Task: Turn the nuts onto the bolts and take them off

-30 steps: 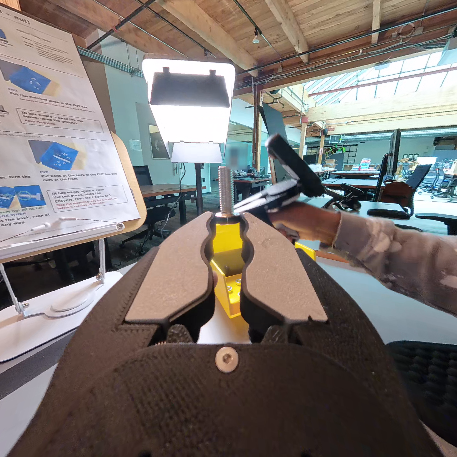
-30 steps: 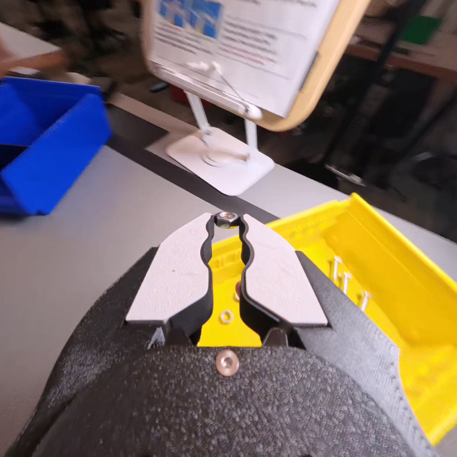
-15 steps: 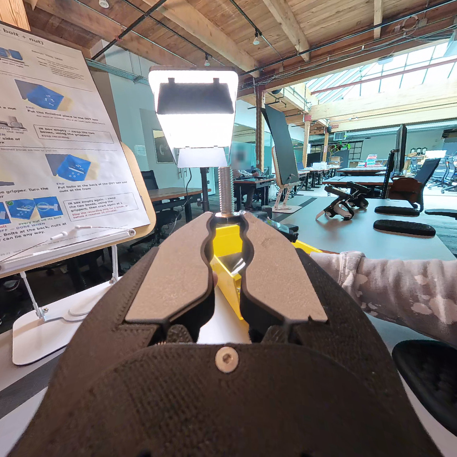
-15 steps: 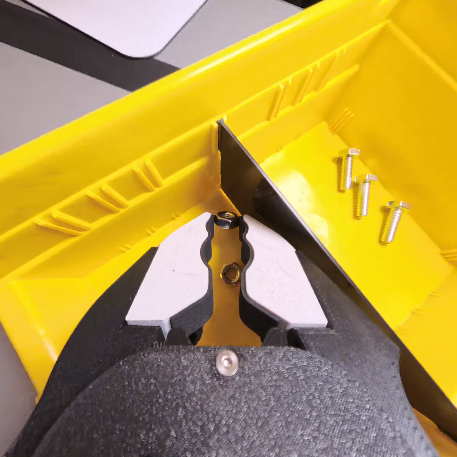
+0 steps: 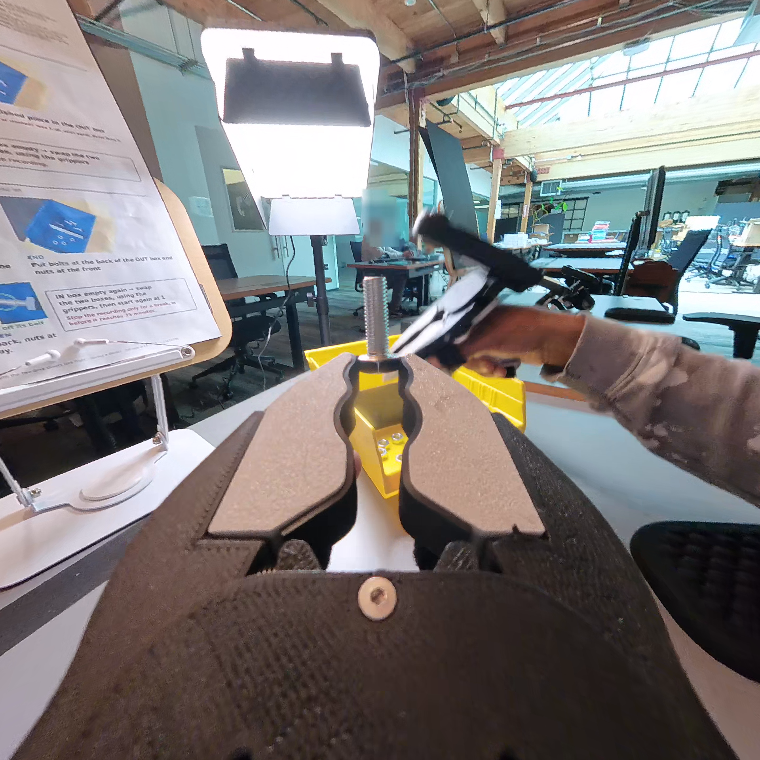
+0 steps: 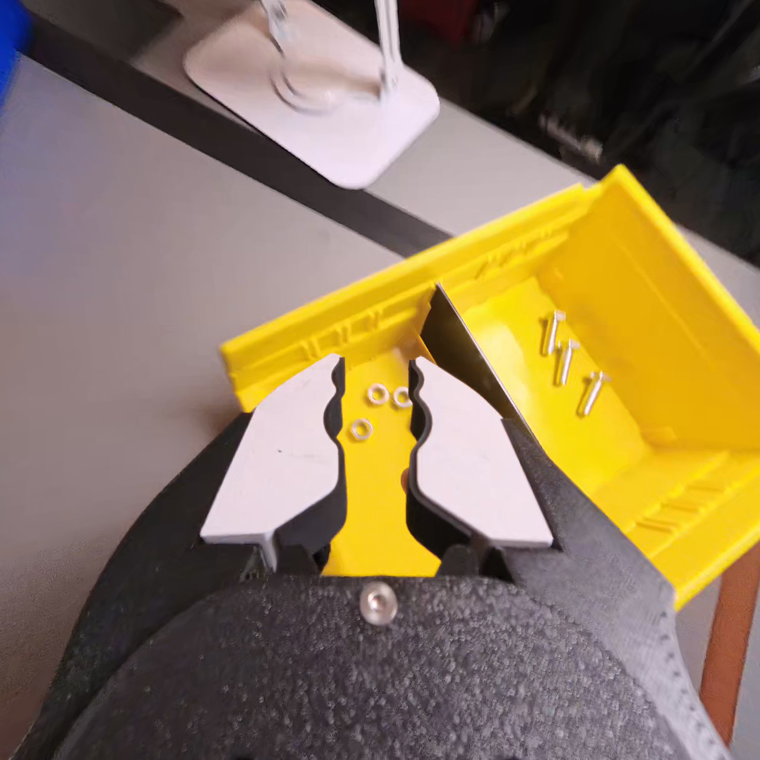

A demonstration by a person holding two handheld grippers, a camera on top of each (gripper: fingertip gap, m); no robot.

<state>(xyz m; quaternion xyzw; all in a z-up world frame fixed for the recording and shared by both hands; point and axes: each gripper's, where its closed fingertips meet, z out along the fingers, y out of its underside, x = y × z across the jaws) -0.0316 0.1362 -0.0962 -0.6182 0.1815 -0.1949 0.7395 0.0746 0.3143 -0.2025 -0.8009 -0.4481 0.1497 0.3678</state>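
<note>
My left gripper [image 5: 377, 362] is shut on the head of a silver bolt [image 5: 375, 316] that stands upright, bare thread up. Beyond it lies the yellow bin [image 5: 489, 390]. My right gripper [image 6: 375, 362] is open and empty, raised above the front part of the yellow bin [image 6: 617, 353]. Three loose nuts [image 6: 377, 395] lie on the bin floor between its fingers. Three bolts [image 6: 566, 361] lie in the back part, behind a dark divider [image 6: 464, 353]. The right gripper also shows in the left wrist view [image 5: 448, 312], held by a hand just right of the bolt.
A white stand [image 5: 74, 506] with an instruction sheet [image 5: 82, 230] stands at the left; its base shows in the right wrist view [image 6: 329, 103]. A lamp panel [image 5: 294, 115] stands behind. A blue bin edge [image 6: 8, 45] is at far left. A black chair back [image 5: 699, 592] is at lower right. My hands' fingertips stand some 25 cm from each other.
My right gripper opened and let the nut go into the bin's front part, then rose away from it. It came back up beside the bolt. My left gripper still holds the bolt.
</note>
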